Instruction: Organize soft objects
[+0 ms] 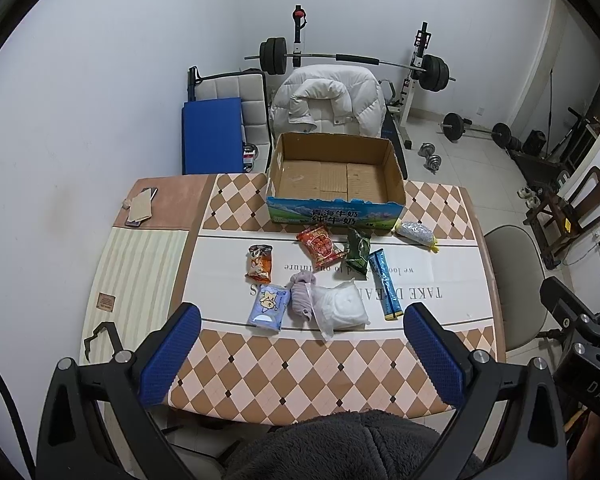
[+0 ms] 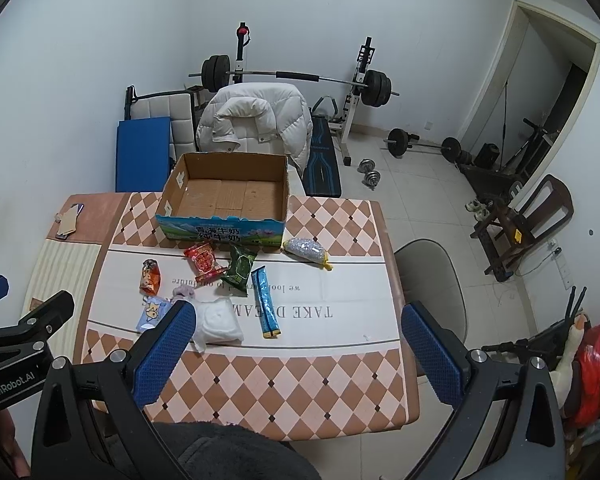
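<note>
I hold both claws above the near edge of the table [image 1: 284, 376], nothing in either: my left claw [image 1: 300, 356] stands wide, and my right claw [image 2: 296, 354] stands just as wide.

The soft things lie loose on the white strip of the cloth, in front of the cardboard box [image 1: 336, 176], which is bare inside. Going from the left: an orange snack bag [image 1: 259, 263], crinkly foil, puffed and surely light; I would pinch it across the middle. Below it a pale blue tissue pack [image 1: 270, 306], flat and squashy. Touching that, a grey cloth bundle [image 1: 302, 294], limp, best gathered at its thickest fold. Against it a white pad in clear wrap [image 1: 342, 306], pillowy; the film looks slippery, so I would grip the bulk, not the loose flap. Farther back, a red packet [image 1: 321, 246] and a dark green packet [image 1: 358, 254], both glossy foil. Then a long blue sachet [image 1: 386, 284], narrow and probably floppy if taken at one end. Last, beside the box corner, a silvery pouch [image 1: 416, 233] with a yellow tip, lumpy.
</note>
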Motion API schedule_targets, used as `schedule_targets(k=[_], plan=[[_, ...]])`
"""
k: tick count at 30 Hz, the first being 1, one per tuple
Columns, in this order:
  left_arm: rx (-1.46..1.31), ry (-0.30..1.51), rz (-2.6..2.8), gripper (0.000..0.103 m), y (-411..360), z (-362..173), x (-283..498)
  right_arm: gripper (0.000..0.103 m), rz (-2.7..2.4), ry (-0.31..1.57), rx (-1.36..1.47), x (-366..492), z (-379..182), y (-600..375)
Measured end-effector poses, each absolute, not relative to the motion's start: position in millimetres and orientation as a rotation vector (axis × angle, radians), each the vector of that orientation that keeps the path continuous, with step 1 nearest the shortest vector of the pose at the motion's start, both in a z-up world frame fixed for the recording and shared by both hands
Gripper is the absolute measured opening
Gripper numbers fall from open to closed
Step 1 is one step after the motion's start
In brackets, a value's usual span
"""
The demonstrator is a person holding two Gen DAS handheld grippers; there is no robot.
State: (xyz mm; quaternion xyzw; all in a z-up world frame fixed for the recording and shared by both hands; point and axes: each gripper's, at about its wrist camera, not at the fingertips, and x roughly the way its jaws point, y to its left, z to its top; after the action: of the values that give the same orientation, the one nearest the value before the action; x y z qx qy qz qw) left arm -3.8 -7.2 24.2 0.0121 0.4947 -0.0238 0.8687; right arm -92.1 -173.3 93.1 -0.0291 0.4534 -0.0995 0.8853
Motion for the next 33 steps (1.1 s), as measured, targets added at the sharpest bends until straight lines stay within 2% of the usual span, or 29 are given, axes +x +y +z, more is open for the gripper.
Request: schedule_targets(k=[27,33], plan=[[0.026,1.023,-0.04,0.103,-16.6,32.9,-3.3,0.103,-0.192,0.932,-0.045,-93.5,96.0,-183.9],[0.1,1.069,-0.068,0.103,-14.7,10.6,21.3,0.103,-0.173,0.931,-0.006,-87.1,84.1,-186.8]])
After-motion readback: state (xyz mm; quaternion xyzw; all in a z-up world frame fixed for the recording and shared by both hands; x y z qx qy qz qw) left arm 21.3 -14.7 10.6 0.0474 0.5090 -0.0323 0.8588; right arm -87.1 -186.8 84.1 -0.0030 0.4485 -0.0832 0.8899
